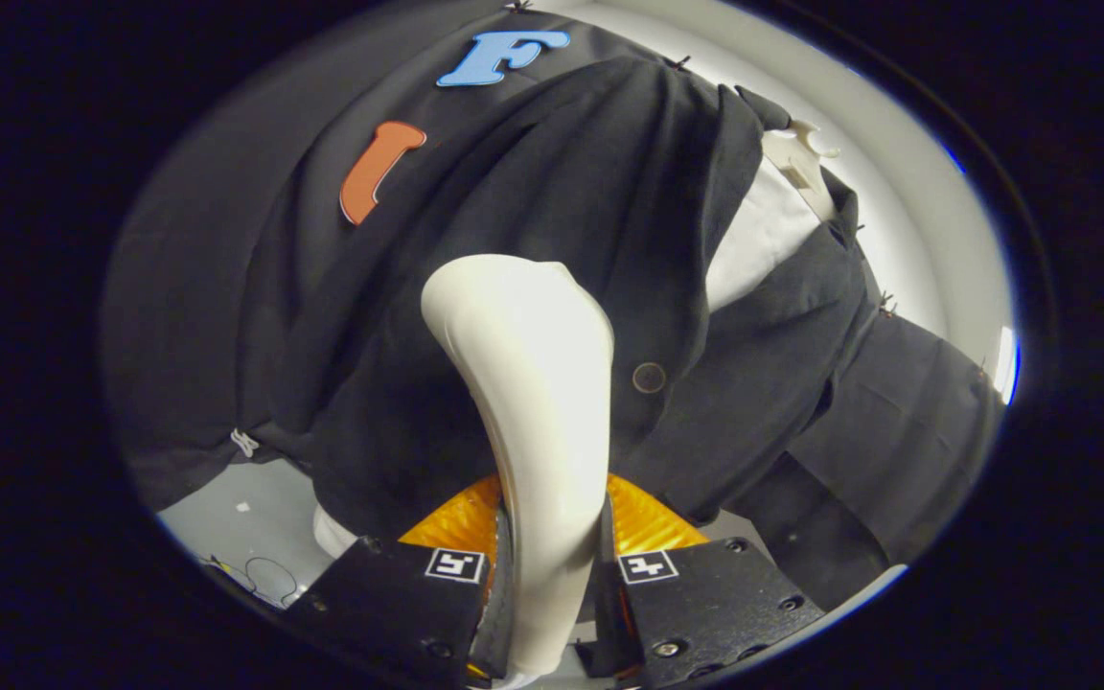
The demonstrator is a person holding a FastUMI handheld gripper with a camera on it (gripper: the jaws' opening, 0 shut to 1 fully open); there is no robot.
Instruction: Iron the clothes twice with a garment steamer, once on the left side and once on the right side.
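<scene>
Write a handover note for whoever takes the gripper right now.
Gripper: fingers shut on the garment steamer, gripping its white handle.
Steamer head lies against the dark jacket, beside the button near the front opening. The jacket hangs on a white hanger over a white shirt.
Done: steamer picked up and brought to the cloth.
Left: I cannot tell how many passes are finished; confirm both the left and right sides.

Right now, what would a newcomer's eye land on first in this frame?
The pale garment steamer, standing up between the jaws of the gripper, which are shut on its handle. Its head presses toward the dark jacket hanging just beyond, near a round button. A white shirt shows at the jacket's open collar.
</scene>
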